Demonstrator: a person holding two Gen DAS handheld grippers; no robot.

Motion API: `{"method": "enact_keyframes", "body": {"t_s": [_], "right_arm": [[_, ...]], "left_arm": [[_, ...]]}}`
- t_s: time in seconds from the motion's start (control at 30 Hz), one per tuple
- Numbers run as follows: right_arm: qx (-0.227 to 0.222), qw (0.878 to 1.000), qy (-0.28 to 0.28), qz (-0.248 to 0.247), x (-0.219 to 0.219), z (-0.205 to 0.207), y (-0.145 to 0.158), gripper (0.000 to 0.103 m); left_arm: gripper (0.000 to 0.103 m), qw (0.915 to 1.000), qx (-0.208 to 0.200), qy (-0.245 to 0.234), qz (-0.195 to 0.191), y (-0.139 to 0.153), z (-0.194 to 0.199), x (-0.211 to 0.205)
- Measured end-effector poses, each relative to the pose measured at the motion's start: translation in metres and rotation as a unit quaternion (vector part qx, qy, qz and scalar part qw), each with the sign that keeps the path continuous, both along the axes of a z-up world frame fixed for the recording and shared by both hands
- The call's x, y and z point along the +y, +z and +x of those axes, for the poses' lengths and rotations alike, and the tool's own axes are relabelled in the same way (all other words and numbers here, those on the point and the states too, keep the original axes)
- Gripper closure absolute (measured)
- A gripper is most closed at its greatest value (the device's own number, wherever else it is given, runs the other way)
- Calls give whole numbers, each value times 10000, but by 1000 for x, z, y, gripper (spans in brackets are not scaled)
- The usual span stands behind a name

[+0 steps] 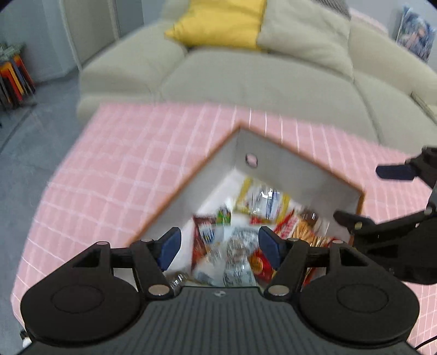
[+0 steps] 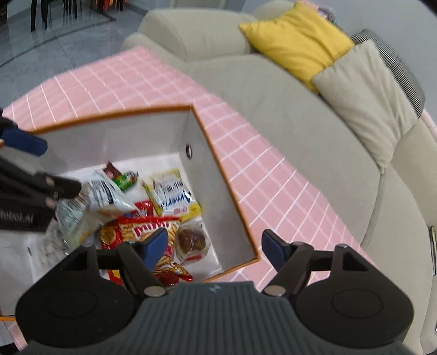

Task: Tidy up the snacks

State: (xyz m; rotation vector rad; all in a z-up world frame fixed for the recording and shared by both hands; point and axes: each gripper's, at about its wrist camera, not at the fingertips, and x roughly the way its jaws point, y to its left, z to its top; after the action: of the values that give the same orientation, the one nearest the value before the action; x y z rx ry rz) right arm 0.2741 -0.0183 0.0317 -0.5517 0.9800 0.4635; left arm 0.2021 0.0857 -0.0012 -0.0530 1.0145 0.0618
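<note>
An orange-rimmed box [image 2: 226, 180] with white inner walls sits on a pink checked cloth [image 2: 131, 79] and holds several snack packets. Among them are a yellow packet [image 2: 174, 194], a red packet of sticks [image 2: 153, 232], a round brown snack in clear wrap [image 2: 191, 240] and a white-and-black packet [image 2: 101, 191], tilted on top of the pile. My left gripper [image 1: 220, 243] hovers open over the box [image 1: 191, 177], with the blurred packets below its fingers. My right gripper [image 2: 215, 245] is open over the box's near right corner, holding nothing. In the right wrist view, the left gripper [image 2: 46, 166] sits beside the white-and-black packet.
A beige sofa [image 1: 245, 79] stands right behind the cloth-covered table, with a yellow cushion [image 1: 221, 21] and a beige cushion [image 2: 366, 92] on it. Grey floor [image 1: 32, 131] lies to the left. Coloured stools [image 1: 13, 79] stand at the far left.
</note>
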Motion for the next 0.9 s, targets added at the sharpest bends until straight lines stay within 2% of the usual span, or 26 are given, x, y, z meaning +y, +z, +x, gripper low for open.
{"method": "enact_keyframes", "body": {"t_s": [0.07,0.13,0.27,0.33,0.4,0.43,0.47,0.57,0.63,0.77,0.83,0.9], "right_arm": [[-127,9998,-19,152,-3,-7,16,30],[-242,9991,-45,340,-7,-15,33,25],[-493,9962,-100,714,-15,-36,67,22],[-595,9934,-178,963,-19,-49,82,18],[-678,9893,-260,1266,-26,-65,96,14],[-688,9871,-291,1420,-29,-72,102,13],[-693,9844,-301,1592,-33,-81,107,12],[-812,9762,-353,1979,-42,-109,118,10],[-978,9713,-440,2122,-48,-130,121,9],[-1320,9632,-626,2256,-58,-171,117,6],[-1437,9613,-792,2212,-61,-188,111,6],[-1499,9583,-1023,2208,-64,-203,105,6]], "left_arm": [[26,9994,-334,-15,87,20,-9,0],[26,9976,-655,-63,199,38,-19,-1],[26,9902,-1295,-169,485,75,-43,-8],[26,9854,-1584,-220,577,90,-56,-12],[24,9799,-1875,-203,652,104,-72,-17],[20,9764,-2034,-148,707,110,-80,-21],[16,9720,-2221,-134,758,115,-90,-25],[13,9586,-2694,-141,908,124,-117,-37],[12,9541,-2826,-104,990,122,-131,-43],[11,9509,-2869,100,1157,111,-151,-45],[11,9524,-2807,143,1186,102,-159,-46],[11,9575,-2647,21,1141,91,-162,-46]]}}
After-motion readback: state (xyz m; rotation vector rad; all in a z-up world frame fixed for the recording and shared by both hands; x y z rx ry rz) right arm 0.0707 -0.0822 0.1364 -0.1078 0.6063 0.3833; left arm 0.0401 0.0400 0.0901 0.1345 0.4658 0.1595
